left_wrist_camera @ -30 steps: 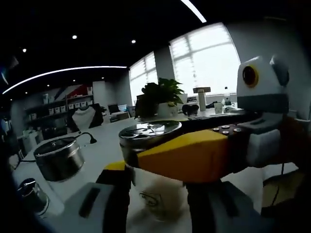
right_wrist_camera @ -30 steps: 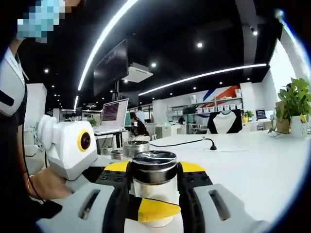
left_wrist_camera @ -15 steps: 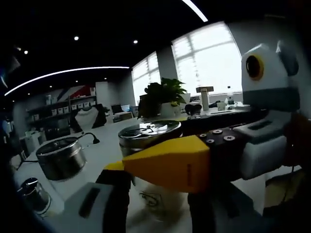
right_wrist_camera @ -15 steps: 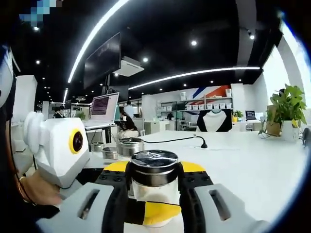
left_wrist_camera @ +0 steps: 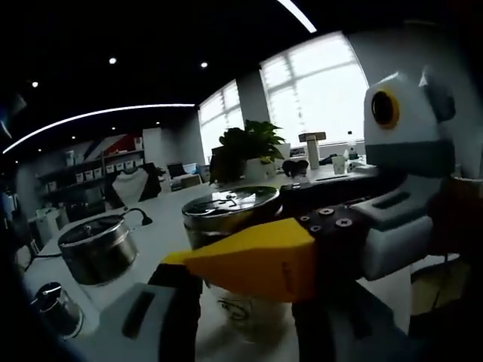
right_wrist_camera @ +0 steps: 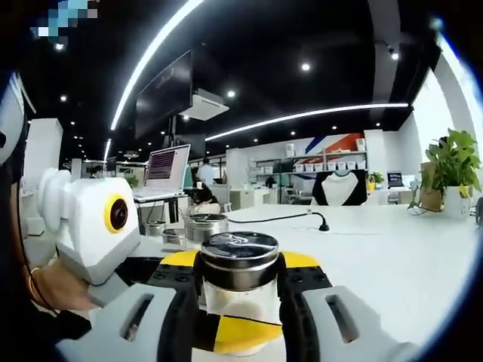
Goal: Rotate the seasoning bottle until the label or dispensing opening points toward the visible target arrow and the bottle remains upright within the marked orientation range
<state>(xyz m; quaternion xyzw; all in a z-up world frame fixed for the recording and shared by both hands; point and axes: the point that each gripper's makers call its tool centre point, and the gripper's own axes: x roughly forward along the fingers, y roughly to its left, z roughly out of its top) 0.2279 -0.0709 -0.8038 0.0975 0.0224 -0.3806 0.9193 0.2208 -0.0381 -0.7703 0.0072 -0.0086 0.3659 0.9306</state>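
Observation:
The seasoning bottle [left_wrist_camera: 230,205], clear glass with a shiny metal lid, stands upright on the white table [left_wrist_camera: 162,222]. My left gripper [left_wrist_camera: 243,290] has its jaws against the lower glass body on both sides, shut on it. My right gripper [right_wrist_camera: 239,260] is shut on the bottle [right_wrist_camera: 238,249] just under the lid. In the left gripper view the right gripper's yellow jaw [left_wrist_camera: 256,260] crosses in front of the bottle from the right. In the right gripper view the left gripper's yellow tip [right_wrist_camera: 241,335] lies across the bottle's base. No arrow or label shows.
A round metal tin [left_wrist_camera: 98,245] and a small capped jar [left_wrist_camera: 53,305] stand to the left, a potted plant [left_wrist_camera: 245,147] behind. Beyond the bottle lie more tins [right_wrist_camera: 207,225], a laptop [right_wrist_camera: 167,170] and a black cable [right_wrist_camera: 302,217]. A person's hand [right_wrist_camera: 56,290] holds the left gripper.
Both views have shifted a little with the hands. In the left gripper view the right gripper's yellow jaw has slid leftward across the bottle. The bottle stays upright between both pairs of jaws.

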